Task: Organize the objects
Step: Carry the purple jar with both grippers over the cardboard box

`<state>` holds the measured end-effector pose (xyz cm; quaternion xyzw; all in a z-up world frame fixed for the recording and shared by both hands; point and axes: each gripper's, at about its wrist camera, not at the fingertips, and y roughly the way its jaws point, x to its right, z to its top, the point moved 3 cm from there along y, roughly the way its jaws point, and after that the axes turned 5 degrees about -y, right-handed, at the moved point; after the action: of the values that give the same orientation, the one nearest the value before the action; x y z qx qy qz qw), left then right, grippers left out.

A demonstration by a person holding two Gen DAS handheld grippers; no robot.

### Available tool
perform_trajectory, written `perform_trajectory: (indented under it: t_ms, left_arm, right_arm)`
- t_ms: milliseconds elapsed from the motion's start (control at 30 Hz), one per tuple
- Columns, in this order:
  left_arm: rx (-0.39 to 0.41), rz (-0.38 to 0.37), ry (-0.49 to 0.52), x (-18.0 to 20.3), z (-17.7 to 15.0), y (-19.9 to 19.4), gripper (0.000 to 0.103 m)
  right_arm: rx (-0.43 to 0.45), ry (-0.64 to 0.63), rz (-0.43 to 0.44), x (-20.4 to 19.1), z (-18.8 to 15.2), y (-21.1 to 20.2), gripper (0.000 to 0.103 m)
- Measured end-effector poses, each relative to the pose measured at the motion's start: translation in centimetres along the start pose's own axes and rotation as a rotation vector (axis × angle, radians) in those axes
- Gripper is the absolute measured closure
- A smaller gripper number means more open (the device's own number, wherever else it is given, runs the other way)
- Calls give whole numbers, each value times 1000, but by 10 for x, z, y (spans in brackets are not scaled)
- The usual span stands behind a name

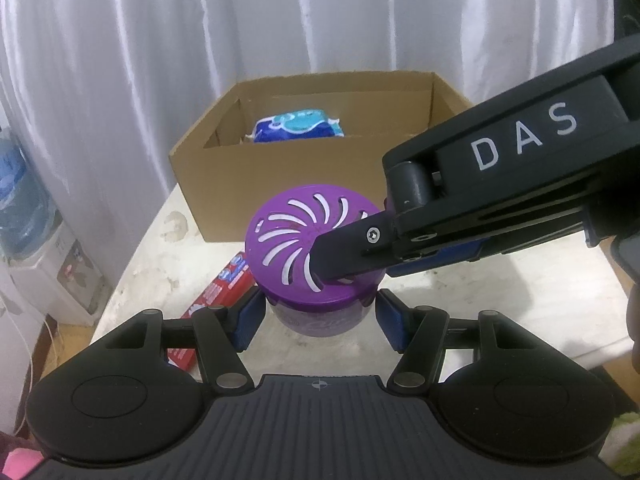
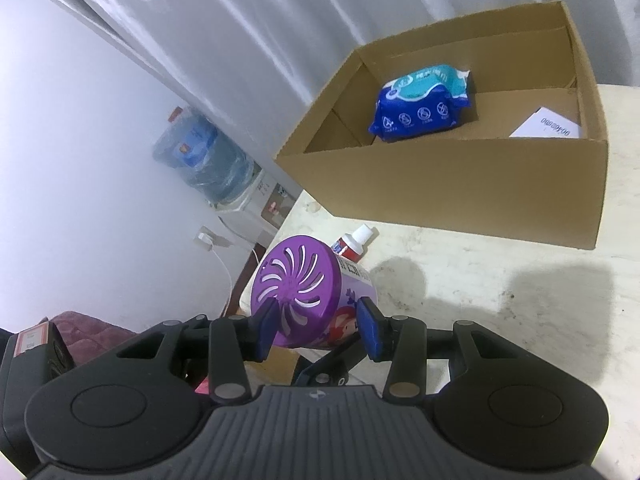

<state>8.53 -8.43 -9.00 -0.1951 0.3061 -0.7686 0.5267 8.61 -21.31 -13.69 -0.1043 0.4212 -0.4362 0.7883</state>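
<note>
A purple air-freshener jar with a slotted swirl lid sits between the blue pads of my left gripper, which is shut on the jar's body just under the lid. My right gripper comes in from the right; one black finger lies across the lid top. In the right wrist view the jar looks tilted, lid facing the camera. There my right gripper is shut on it, one pad on the lid face, the other on the jar's side.
An open cardboard box stands behind on the pale table, holding a blue wipes pack and a white card. A red toothpaste tube lies left of the jar. A water dispenser stands off the table's left edge.
</note>
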Motion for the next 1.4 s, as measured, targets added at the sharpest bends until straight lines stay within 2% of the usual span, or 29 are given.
perform_trajectory:
  t_ms: [533, 833, 1167, 1400]
  left_arm:
    - [77, 16, 45, 31, 18, -23, 42]
    - [142, -25, 80, 39, 48, -28, 43]
    - [189, -44, 136, 39, 101, -3, 43]
    - [169, -48, 162, 24, 137, 33, 44]
  right_arm:
    - [109, 6, 36, 3, 2, -44, 56]
    - [209, 13, 26, -1, 23, -70, 56]
    - [269, 11, 6, 2, 64, -68, 56]
    - [225, -3, -11, 15, 118, -35, 56]
